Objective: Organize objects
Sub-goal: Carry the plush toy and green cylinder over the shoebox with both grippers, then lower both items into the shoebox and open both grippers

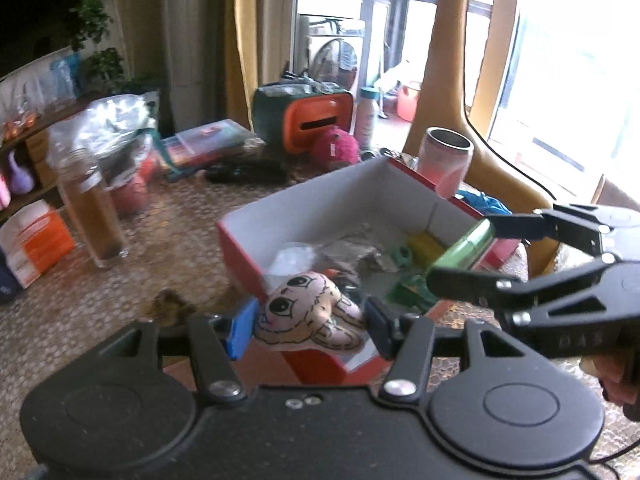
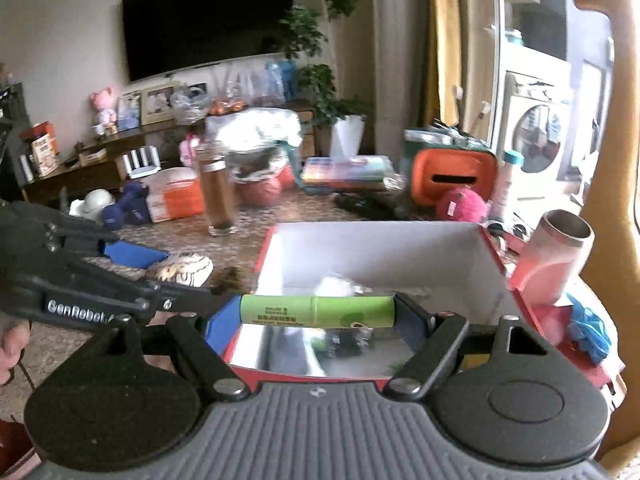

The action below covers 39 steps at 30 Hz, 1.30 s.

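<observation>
we've got left gripper (image 1: 308,330) pinching plush face toy (image 1: 310,312), right gripper (image 2: 318,312) clamping green tube (image 2: 316,311) lengthwise, both over red box (image 2: 496,256).

A flat plush face (image 1: 310,312) is clamped between the pads of the left gripper (image 1: 311,330), over the near corner of a red box (image 1: 244,248) with white inner walls. Assorted small items are seen inside the box. At the right, a green tube (image 1: 464,246) is gripped by its ends by the right gripper (image 1: 466,250) above the box's right edge. A tall glass (image 1: 94,212) of brown liquid is seen at the left, and a pink tumbler (image 1: 446,160) beyond the box's far corner.
</observation>
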Motion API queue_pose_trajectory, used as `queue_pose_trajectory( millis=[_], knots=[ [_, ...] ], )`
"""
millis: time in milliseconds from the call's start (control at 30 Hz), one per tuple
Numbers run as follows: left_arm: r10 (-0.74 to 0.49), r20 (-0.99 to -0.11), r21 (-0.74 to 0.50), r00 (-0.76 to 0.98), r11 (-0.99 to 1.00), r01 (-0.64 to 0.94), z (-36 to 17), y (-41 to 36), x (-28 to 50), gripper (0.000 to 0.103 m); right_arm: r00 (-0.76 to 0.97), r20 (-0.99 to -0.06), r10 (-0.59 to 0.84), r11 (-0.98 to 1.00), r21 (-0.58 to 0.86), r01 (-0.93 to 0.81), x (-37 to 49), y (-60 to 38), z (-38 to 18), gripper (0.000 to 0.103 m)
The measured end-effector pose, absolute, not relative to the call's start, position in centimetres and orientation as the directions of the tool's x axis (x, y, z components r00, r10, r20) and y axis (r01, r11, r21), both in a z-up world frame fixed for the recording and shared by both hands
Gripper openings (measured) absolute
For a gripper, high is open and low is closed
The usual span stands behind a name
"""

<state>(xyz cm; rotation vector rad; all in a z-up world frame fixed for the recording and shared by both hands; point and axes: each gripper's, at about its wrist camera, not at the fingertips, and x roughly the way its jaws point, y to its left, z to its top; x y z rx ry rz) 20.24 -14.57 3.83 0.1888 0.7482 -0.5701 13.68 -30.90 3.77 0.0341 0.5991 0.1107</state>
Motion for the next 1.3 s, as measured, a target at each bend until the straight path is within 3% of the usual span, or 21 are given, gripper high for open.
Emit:
queue_pose_trajectory(
  millis=[800,1300],
  knots=[
    [-0.378,-0.756,0.045,0.535,0.785,0.618,-0.4,-23.4,24.8,0.057,0.748,-0.664,0.015,1.0,0.009,-0.011,20.5,-39.2,0.6,0.081],
    [-0.252,-0.853,0.125,0.458,0.751,0.648,-4.6,-27.5,28.4,0.058,0.567,-0.823,0.021,0.999,-0.001,-0.038,28.3,-38.4,-3.1,0.081]
  ],
)
